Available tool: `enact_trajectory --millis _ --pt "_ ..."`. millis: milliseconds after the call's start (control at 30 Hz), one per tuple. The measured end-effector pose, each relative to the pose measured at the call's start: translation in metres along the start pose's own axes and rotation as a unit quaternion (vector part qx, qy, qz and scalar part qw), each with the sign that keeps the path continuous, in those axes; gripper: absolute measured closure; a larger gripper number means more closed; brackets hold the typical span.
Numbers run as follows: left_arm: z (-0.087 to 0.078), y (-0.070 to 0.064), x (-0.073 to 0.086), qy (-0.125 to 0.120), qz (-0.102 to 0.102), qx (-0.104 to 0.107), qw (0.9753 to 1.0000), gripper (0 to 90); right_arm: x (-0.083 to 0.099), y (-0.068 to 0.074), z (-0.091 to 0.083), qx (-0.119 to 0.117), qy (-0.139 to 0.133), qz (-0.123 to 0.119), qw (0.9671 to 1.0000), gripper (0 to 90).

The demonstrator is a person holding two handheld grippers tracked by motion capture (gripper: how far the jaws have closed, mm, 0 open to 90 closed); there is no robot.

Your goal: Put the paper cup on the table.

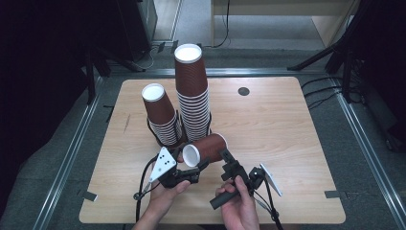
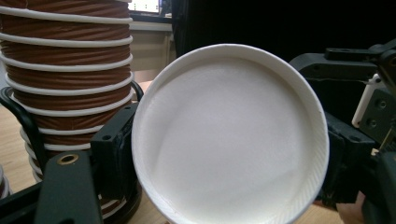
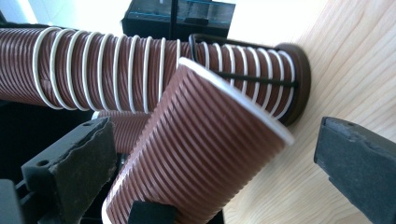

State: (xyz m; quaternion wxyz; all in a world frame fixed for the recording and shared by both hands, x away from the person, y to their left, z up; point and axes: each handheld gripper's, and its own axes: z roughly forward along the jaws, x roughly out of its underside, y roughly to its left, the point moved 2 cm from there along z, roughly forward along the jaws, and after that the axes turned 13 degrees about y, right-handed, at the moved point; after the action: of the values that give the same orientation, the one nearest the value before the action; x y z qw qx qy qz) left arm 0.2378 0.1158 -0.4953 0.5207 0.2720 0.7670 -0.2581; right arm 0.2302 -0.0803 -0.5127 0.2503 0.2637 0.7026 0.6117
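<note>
A single brown ribbed paper cup [image 1: 207, 147] lies on its side in the air, just in front of the stacks. Its white round end [image 2: 229, 135] faces my left gripper [image 1: 191, 166], whose jaws press on both sides of that end [image 2: 229, 156]. My right gripper [image 1: 223, 154] comes from the right, and its jaws [image 3: 215, 154] stand wide around the cup's body [image 3: 201, 154]. The left pad [image 3: 74, 163] is close to the cup; the right pad [image 3: 359, 163] is clearly apart from it.
Two stacks of upturned brown cups, a tall one [image 1: 192, 91] and a shorter leaning one [image 1: 160, 115], stand in a black wire holder [image 1: 168, 142] at mid-table. The wooden table [image 1: 287, 143] has a dark round plug [image 1: 243, 91] at the back.
</note>
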Motion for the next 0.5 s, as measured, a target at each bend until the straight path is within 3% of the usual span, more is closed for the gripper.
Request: enact_trajectory --millis 200,500 --pt "0.001 -0.001 0.001 0.000 0.002 0.000 1.0000 22.0 0.003 -0.001 0.010 -0.005 0.007 0.044 0.9990 0.0" --pt "0.001 -0.002 0.001 0.000 0.006 -0.004 1.0000 22.1 0.002 -0.002 0.025 -0.012 0.018 0.077 0.9968 0.0"
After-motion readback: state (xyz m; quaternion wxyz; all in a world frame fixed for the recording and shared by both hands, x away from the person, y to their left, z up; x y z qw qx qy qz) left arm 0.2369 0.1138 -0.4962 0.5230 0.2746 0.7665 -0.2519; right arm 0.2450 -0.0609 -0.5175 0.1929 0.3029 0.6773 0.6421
